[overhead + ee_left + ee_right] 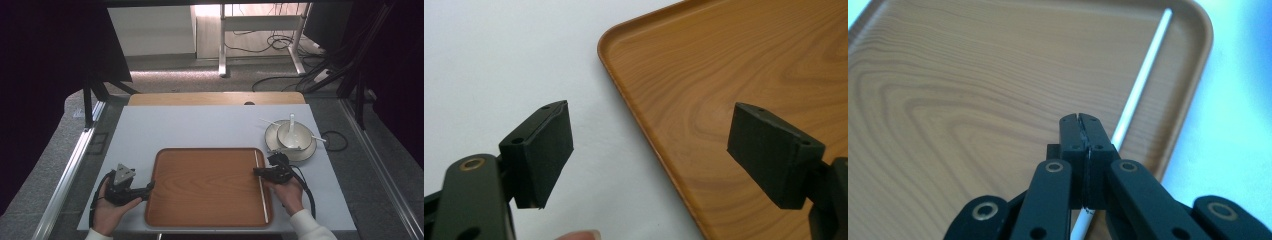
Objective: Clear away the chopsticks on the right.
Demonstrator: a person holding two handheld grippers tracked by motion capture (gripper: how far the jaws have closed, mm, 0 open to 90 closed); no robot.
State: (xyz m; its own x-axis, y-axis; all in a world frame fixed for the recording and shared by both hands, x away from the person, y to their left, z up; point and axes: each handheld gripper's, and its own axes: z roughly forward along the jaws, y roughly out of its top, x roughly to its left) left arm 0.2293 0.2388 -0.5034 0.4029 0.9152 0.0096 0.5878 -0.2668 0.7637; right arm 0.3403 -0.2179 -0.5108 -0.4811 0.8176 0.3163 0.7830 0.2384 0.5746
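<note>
A wooden tray [200, 200] lies on the white table top in front of the person. A thin white stick [261, 192] rests along the tray's right side. My right gripper [257, 171] is shut just above that stick, with its tips over the tray's right edge. In the right gripper view the white stick [1143, 80] runs out from under the shut gripper [1080, 120]; whether they touch I cannot tell. My left gripper [149, 187] is open at the tray's left edge. In the left gripper view that gripper [649, 150] straddles the tray rim [644, 125], with nothing held.
A white bowl [295, 134] with a spoon in it stands on stacked plates [305, 152] at the table's right, just beyond the right hand. A second thin white stick [269, 121] lies across the plates. The white table top [200, 125] stretches beyond the tray.
</note>
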